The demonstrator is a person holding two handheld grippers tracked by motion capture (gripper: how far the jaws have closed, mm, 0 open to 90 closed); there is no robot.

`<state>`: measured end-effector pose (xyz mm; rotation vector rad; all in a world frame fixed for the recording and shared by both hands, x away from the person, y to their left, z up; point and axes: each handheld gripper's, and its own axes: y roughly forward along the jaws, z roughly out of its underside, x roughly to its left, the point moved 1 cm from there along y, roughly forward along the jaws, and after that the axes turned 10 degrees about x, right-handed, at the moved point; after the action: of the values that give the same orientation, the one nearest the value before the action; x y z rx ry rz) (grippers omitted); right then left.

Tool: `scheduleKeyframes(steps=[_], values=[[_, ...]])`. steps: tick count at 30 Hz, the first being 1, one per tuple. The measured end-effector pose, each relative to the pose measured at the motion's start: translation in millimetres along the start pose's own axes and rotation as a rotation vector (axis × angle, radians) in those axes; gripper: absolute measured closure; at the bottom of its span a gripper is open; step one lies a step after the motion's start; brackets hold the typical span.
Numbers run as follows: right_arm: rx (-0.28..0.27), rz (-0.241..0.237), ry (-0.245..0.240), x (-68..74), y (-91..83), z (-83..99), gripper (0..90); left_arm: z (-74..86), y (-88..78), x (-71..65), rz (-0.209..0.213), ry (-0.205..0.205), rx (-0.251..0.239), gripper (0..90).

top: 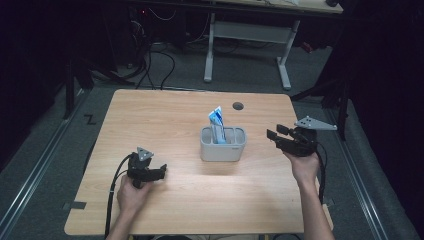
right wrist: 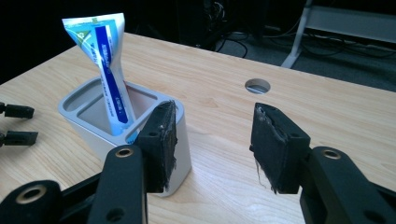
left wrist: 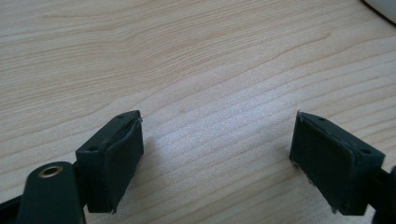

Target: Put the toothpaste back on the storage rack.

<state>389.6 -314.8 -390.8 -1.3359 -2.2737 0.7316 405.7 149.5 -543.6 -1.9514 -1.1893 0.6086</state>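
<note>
A tube of toothpaste (top: 217, 125) stood in a grey holder (top: 223, 151) near the middle of the wooden table (top: 165, 120). The tube was white with a broad blue stripe down its length and a lighter blue-green patch at its flat, crimped end, which pointed up and flared wider than the body. It leaned slightly, its lower end sunk out of sight in the holder's left compartment as the high view showed it. In the right gripper view the tube (right wrist: 105, 60) rose well above the holder's rim (right wrist: 88, 95), and the holder showed as a rounded box split into compartments by inner walls.

The right gripper (top: 276, 134) hovered to the right of the holder, apart from it, jaws released and empty, pointing toward it. In its own view the gripper (right wrist: 212, 140) had worn, frayed pads, one of them overlapping the holder's near corner in the picture.

The left gripper (top: 159, 172) lay low over the table to the left of the holder and nearer the person, well apart from it. Its own view showed the gripper (left wrist: 217, 154) with jaws wide, bare wood between them.
</note>
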Motion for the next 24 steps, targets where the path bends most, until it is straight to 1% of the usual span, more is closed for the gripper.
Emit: scheduleKeyframes(steps=[4,14,19,24], values=[[-0.014,0.004,0.023,-6.0,-6.3,6.8,50.2,0.0,0.0,0.0,0.000,0.000,0.000,17.6],[-0.008,0.008,0.043,-11.4,-7.3,16.5,49.8,0.1,0.0,0.2,0.000,-0.005,-0.002,17.7],[-0.003,0.009,0.050,-12.5,-5.0,23.0,49.8,0.0,0.1,0.2,0.000,-0.005,-0.002,17.6],[0.014,0.008,0.063,-15.5,-0.5,32.2,49.8,0.0,0.1,0.2,0.000,-0.005,-0.002,17.7]])
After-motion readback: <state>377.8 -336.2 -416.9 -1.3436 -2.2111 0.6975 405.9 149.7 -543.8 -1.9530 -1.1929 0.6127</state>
